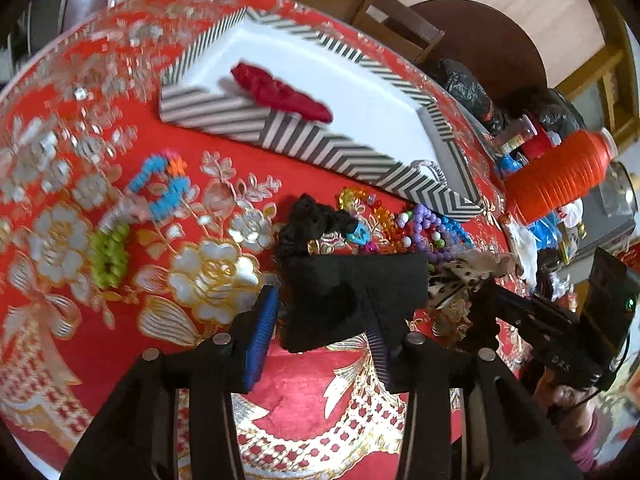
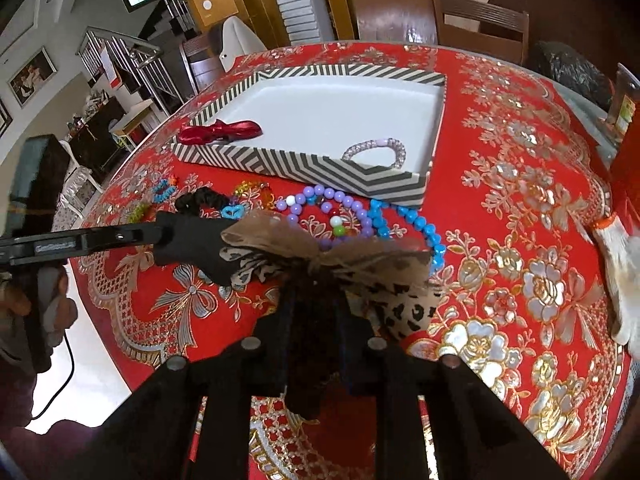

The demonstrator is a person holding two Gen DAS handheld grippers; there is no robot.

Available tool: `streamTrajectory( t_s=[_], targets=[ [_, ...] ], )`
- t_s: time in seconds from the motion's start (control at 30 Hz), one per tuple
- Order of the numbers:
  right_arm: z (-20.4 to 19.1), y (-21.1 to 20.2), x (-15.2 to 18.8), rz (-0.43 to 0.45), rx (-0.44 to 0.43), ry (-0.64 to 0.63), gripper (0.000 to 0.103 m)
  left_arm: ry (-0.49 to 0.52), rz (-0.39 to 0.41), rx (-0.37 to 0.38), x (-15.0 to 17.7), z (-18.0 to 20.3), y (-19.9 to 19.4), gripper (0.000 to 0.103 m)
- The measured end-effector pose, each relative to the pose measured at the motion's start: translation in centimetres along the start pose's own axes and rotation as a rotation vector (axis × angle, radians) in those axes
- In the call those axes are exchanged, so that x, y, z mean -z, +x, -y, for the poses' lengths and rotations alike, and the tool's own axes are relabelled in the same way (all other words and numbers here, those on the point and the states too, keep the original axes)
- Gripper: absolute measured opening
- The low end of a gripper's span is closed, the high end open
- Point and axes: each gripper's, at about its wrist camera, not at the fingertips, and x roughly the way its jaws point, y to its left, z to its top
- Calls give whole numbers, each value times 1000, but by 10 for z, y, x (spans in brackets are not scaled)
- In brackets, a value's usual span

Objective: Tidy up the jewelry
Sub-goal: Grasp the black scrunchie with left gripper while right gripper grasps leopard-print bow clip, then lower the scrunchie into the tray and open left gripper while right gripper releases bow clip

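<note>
I've got a red floral tablecloth (image 2: 520, 184) under everything, an orange ribbed jar (image 1: 560, 176) lying off to the right, a white work glove (image 2: 622, 264) at the right edge, wooden chairs (image 2: 480, 20) beyond.

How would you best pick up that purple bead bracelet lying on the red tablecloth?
Pinch the purple bead bracelet at its far arc beside the striped tray, coming from above. It lies flat as an open loop, and its near side is tangled with the blue bead strand.
</note>
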Motion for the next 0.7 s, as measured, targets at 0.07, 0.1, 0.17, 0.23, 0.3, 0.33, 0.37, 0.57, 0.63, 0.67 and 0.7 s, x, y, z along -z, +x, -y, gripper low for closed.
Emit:
streamTrajectory(
  t_s=[0.07, 0.1, 0.17, 0.23, 0.3, 0.33, 0.37, 0.57, 0.63, 0.67, 0.7],
  targets=[
    [1, -2, 0, 5, -1, 7, 19, 19, -2, -4, 2, 4, 5, 56],
    [2, -3, 0, 9, 0, 11, 19, 35, 4, -6, 2, 7, 5, 56],
    [3, -5, 0, 13, 1, 17, 19, 51, -6, 7, 2, 12, 8, 54],
    [4, -9, 0, 24, -3, 25, 19, 47, -10, 8, 1, 14, 12, 32],
    [4, -14, -3, 37, -9, 28, 19, 44, -8, 15, 1, 14, 10, 28],
    [4, -18, -4, 46, -15, 30, 19, 46, -5, 24, 1, 14, 6, 28],
    [5, -22, -6, 56, -19, 32, 19, 50, -1, 32, 1, 15, 1, 27],
    [5, -44, -26, 116, -31, 21, 19, 84, 78, 74, -12, 28, -38, 27],
    [6, -48, -38, 138, -16, 17, 19, 94, 112, 80, -22, 32, -49, 27],
    [8, -50, -44, 149, -13, 20, 19, 95, 134, 77, -27, 33, -54, 27],
    [9, -51, -51, 162, -12, 23, 19, 95, 153, 74, -34, 34, -58, 27]
  ],
)
